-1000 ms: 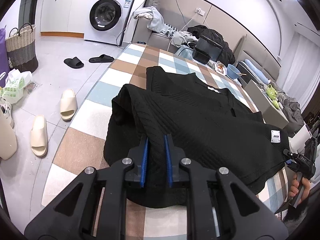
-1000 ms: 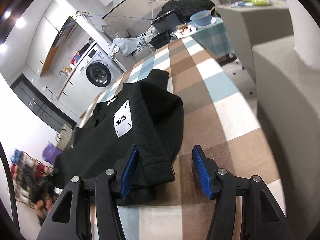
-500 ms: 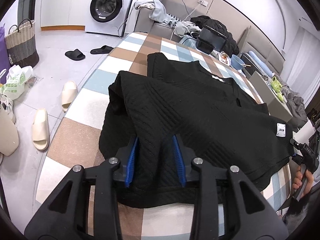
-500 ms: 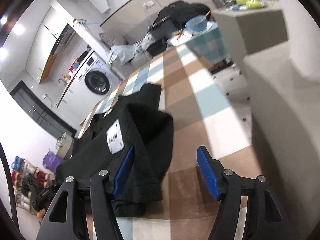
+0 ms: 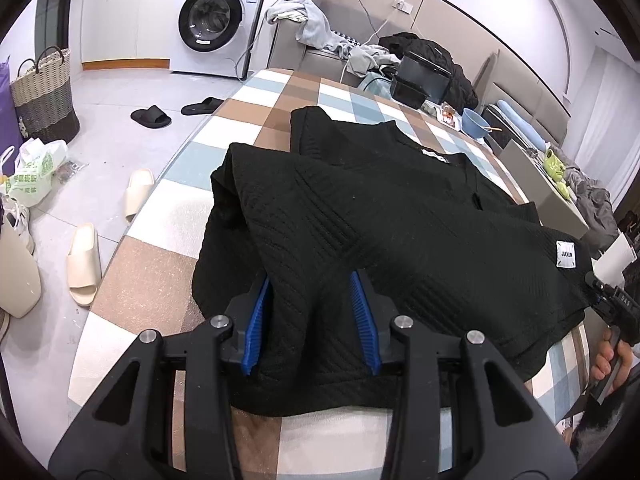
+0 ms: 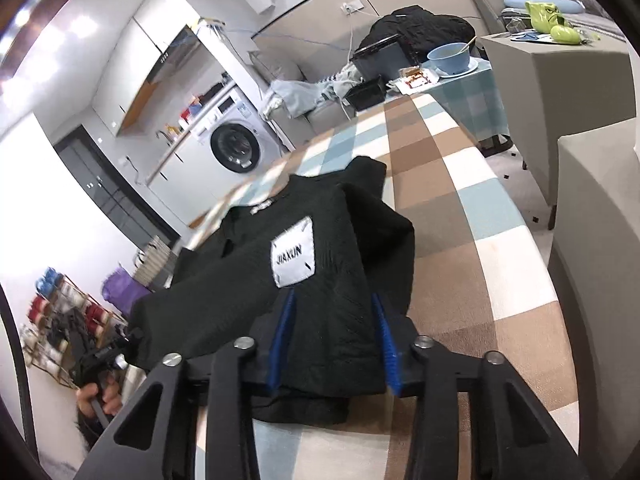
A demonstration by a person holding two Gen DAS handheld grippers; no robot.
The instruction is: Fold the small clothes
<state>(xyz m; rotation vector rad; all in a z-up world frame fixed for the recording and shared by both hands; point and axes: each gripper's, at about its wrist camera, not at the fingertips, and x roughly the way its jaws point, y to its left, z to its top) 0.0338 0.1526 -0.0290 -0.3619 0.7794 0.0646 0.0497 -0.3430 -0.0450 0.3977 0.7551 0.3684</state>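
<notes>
A black quilted top [image 5: 400, 208] lies on the checked table [image 5: 152, 264], its sleeves folded in over the body. My left gripper [image 5: 310, 280] stands at the near hem with its jaws opening; a raised ridge of cloth remains between the blue pads [image 5: 256, 320], loose. At the right corner, my right gripper [image 6: 332, 298] has its jaws closing on a thick fold of the top [image 6: 224, 292], just below the white label [image 6: 293, 258]. The cloth fills the gap between its pads [image 6: 384, 332].
At the table's far end stand a black box [image 5: 420, 76] and a blue bowl [image 5: 474, 122]. A grey cabinet [image 6: 560, 80] stands right of the table. Slippers [image 5: 82, 264] lie on the floor to the left, near a woven basket [image 5: 42, 96] and a washing machine [image 5: 212, 20].
The left jaws have spread apart and let go of the pinched hem. The right jaws, wide over the table before, have moved onto the labelled corner and narrowed around it.
</notes>
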